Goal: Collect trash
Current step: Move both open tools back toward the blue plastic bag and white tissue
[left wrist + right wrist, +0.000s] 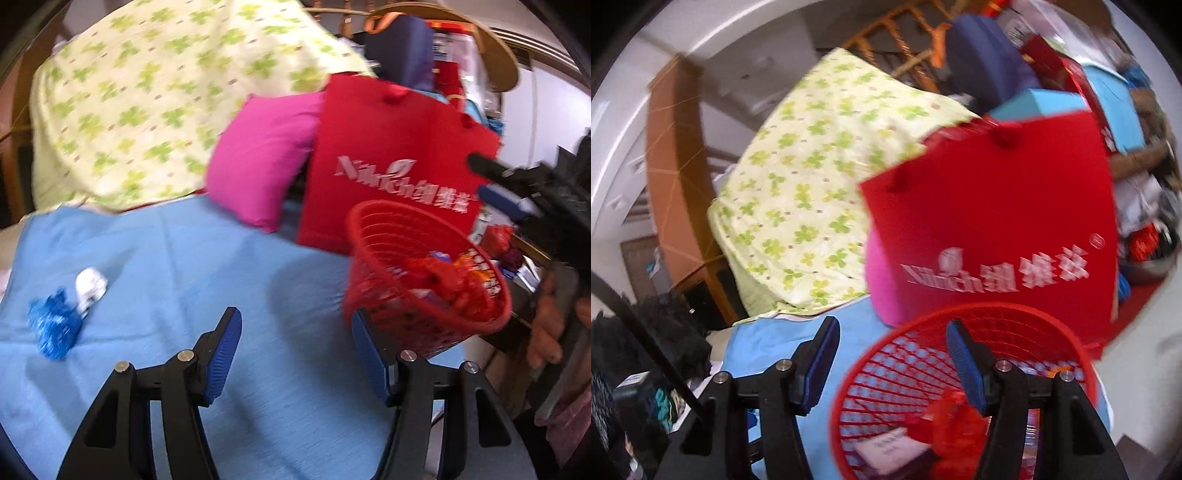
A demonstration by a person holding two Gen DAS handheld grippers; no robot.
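Observation:
A red mesh basket (424,280) holding red and orange wrappers sits on the blue cloth (184,258) at the right. It also shows in the right wrist view (923,354). A crumpled blue wrapper (53,326) and a white wrapper (90,288) lie on the cloth at the left. My left gripper (295,354) is open and empty above the cloth, its right finger by the basket wall. My right gripper (892,354) is open and empty over the basket's rim; it also shows in the left wrist view (495,181) above the basket.
A red bag with white lettering (391,162), a pink cushion (262,158) and a green clover-print pillow (147,99) stand behind the cloth. Cluttered goods (1145,221) fill the right side. Dark items (646,350) lie at the left.

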